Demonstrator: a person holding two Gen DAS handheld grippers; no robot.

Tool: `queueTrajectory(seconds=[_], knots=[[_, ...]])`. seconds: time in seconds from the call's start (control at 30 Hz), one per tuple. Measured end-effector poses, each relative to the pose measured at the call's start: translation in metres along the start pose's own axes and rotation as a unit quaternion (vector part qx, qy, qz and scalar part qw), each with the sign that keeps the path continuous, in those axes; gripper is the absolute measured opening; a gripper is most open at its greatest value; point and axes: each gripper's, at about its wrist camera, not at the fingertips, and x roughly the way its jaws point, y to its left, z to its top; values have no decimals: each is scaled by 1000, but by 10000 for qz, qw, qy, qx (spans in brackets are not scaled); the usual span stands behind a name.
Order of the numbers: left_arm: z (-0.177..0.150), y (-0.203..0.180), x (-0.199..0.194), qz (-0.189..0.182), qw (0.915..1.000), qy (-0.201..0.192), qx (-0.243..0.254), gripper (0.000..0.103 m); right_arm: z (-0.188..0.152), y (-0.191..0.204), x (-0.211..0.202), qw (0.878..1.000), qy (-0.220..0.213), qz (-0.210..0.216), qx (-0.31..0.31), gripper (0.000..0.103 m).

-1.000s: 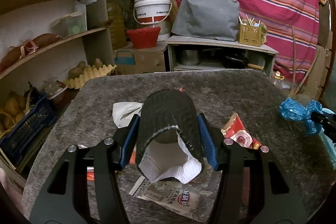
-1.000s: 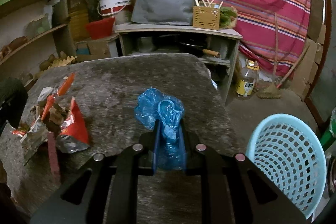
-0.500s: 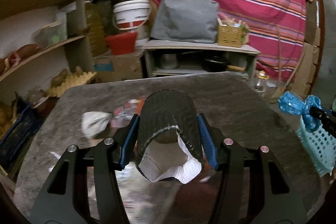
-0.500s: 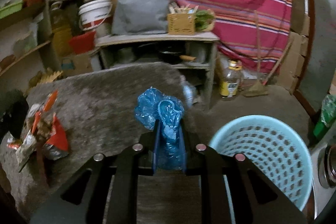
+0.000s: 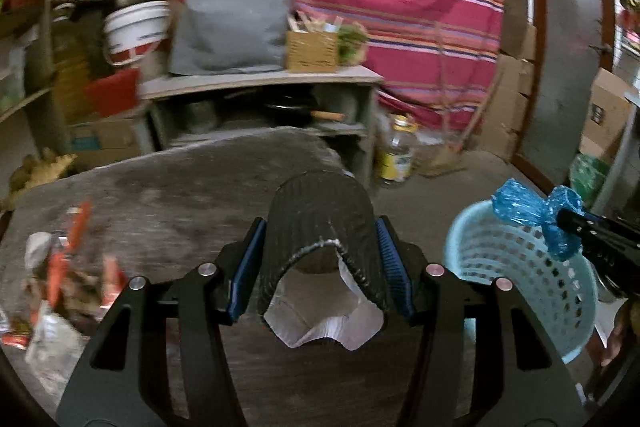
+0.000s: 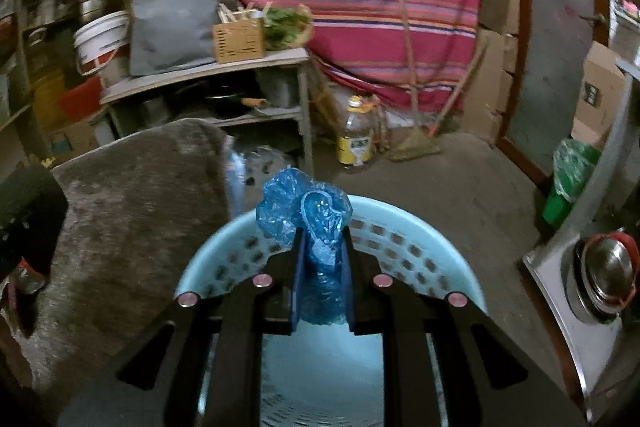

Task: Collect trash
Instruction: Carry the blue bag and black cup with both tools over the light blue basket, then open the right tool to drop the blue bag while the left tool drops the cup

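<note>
My left gripper [image 5: 320, 227] is shut on a crushed black ribbed paper cup [image 5: 320, 219] with a white inside, held above the grey table [image 5: 160, 187]. The light blue perforated basket [image 5: 520, 267] stands on the floor to the right of the table. My right gripper [image 6: 322, 231] is shut on a crumpled blue plastic bag [image 6: 304, 211] and hangs directly over the basket [image 6: 248, 239]. From the left wrist view, the same blue bag [image 5: 532, 211] shows over the basket's rim. Snack wrappers [image 5: 68, 283] lie in a heap on the table's left side.
Behind the table stands a low shelf unit [image 5: 260, 83] with a grey cover and a wicker box. An oil bottle [image 6: 356, 135] and a broom stand on the floor by the striped cloth. A steel pot [image 6: 604, 271] sits at right, with a green bag [image 6: 572, 167] beyond it.
Both grippers have swung to the right, away from the wrappers. The right gripper with the blue bag went from over the table to over the basket. The left gripper still holds the cup.
</note>
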Motion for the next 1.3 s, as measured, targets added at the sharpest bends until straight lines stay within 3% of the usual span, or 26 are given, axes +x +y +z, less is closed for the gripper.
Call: queueTrajectory(seconds=[0.27, 0.6, 0.63, 0.67, 0.73, 0.9, 1.17, 1.23, 1.27, 1.3], knots=[[-5, -80, 26, -558, 9976, 256, 322, 54, -6, -33, 12, 9992, 172, 33, 364, 17], [-7, -127, 44, -776, 9932, 483, 722, 55, -11, -44, 16, 9982, 285, 73, 520, 16], [-6, -129, 44, -765, 9930, 476, 759, 56, -12, -45, 17, 9980, 299, 78, 551, 16], [-6, -130, 43, -746, 9929, 470, 799, 66, -11, -46, 18, 9978, 312, 83, 572, 16], [-6, -131, 39, -699, 9932, 409, 836, 77, -12, -47, 20, 9975, 341, 98, 610, 16], [-1, -121, 26, -570, 9946, 223, 838, 83, -14, -44, 25, 9967, 423, 189, 665, 17], [6, -43, -14, -58, 9992, -125, 380, 95, -18, -19, 37, 9962, 583, 294, 571, 19], [6, -17, -28, 142, 9993, -214, 284, 97, -18, -11, 40, 9962, 647, 212, 544, 34], [6, 1, -35, 280, 9990, -254, 218, 97, -19, -9, 41, 9960, 680, 175, 552, 64], [6, 13, -40, 367, 9988, -262, 184, 97, -20, -6, 42, 9958, 684, 148, 593, 82]])
